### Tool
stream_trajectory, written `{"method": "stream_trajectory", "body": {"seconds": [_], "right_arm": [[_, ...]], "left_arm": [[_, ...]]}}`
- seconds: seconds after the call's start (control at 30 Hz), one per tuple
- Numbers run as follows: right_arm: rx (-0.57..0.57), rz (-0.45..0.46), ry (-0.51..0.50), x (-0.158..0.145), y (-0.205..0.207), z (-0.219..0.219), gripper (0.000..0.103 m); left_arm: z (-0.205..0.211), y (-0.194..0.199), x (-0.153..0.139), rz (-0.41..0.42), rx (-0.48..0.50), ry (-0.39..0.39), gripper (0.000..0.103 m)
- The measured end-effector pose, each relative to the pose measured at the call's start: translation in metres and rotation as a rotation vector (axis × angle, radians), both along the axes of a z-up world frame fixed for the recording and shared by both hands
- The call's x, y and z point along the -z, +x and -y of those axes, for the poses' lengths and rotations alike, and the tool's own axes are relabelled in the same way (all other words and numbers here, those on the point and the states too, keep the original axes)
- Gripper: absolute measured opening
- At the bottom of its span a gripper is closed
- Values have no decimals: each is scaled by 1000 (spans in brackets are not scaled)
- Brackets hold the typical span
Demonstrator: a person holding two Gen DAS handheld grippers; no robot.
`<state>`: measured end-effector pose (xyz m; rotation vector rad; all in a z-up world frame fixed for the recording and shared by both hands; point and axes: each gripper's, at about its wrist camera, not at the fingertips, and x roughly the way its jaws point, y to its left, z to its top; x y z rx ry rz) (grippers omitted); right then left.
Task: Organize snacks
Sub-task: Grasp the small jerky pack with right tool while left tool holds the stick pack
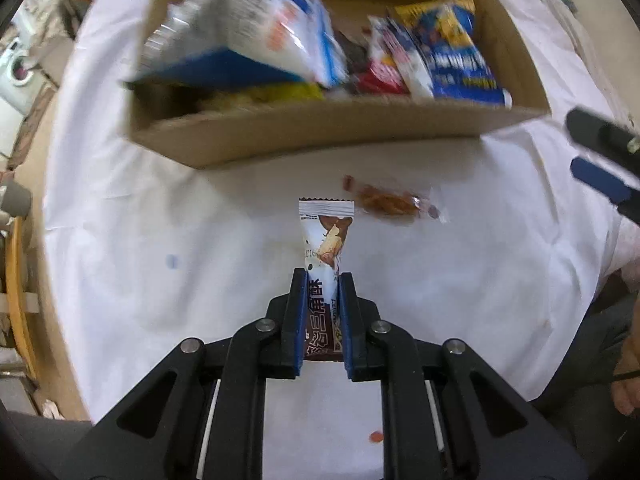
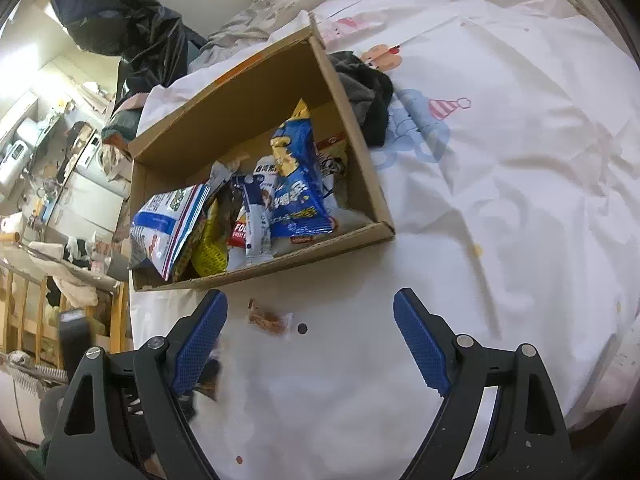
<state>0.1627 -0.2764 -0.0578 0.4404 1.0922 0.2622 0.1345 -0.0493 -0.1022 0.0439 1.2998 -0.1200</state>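
Note:
My left gripper (image 1: 323,280) is shut on a white-and-brown snack bar wrapper (image 1: 326,236), held above the white sheet and pointing at the cardboard box (image 1: 304,136). The box holds several snack bags, among them a blue-and-white bag (image 1: 248,28) and a blue-and-yellow bag (image 1: 452,52). A small clear packet of orange-brown snack (image 1: 390,202) lies on the sheet in front of the box; it also shows in the right wrist view (image 2: 269,321). My right gripper (image 2: 310,336) is open and empty, above the sheet near that packet. The box (image 2: 360,160) is beyond it.
A white printed bedsheet (image 2: 500,200) covers the surface. Dark clothing (image 2: 372,100) lies behind the box's right wall. A wooden rail and room clutter (image 2: 60,280) sit past the left edge. My right gripper's fingers (image 1: 600,160) show at the right of the left wrist view.

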Motion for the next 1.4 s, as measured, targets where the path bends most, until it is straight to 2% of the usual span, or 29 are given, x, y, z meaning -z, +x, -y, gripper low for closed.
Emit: {"method": "stream_trajectory", "body": {"seconds": [0.1,0.3,0.5,0.63,0.83,0.87,0.93,1.0,1.07,1.1,1.2,1.4], "right_arm": [[-28,-8,-14,2,1,-8,88],[-107,-30,-59,13,8,-32,88],[-313,-44,-293,37,22,-95,86],[-403,-59,-357,51,27,-125,83],[-501,-27,-501,72,30,-158,80],[-519,-34,-489,76,31,-161,73],[-540,-46,-477,82,30,-163,69],[-557,-36,-470,82,27,-164,56],[-570,-44,-452,79,25,-164,30],[-574,-48,-446,79,23,-164,25],[-571,-65,-426,75,19,-161,21],[-493,-83,-295,59,12,-128,18]], "left_arm": [[-15,-7,-19,54,-40,0,12],[-42,-6,-30,70,-113,-29,12],[-53,-5,-37,80,-149,-45,12],[-57,-3,-36,75,-166,-67,12],[-59,-3,-38,94,-167,-48,12],[-60,-3,-38,93,-170,-48,12],[-61,-3,-37,92,-180,-49,12],[-61,-2,-37,95,-186,-46,12],[-61,-2,-36,97,-189,-42,12],[-60,-1,-36,97,-189,-40,12],[-58,0,-34,96,-187,-31,12],[-57,1,-31,101,-196,5,12]]}}
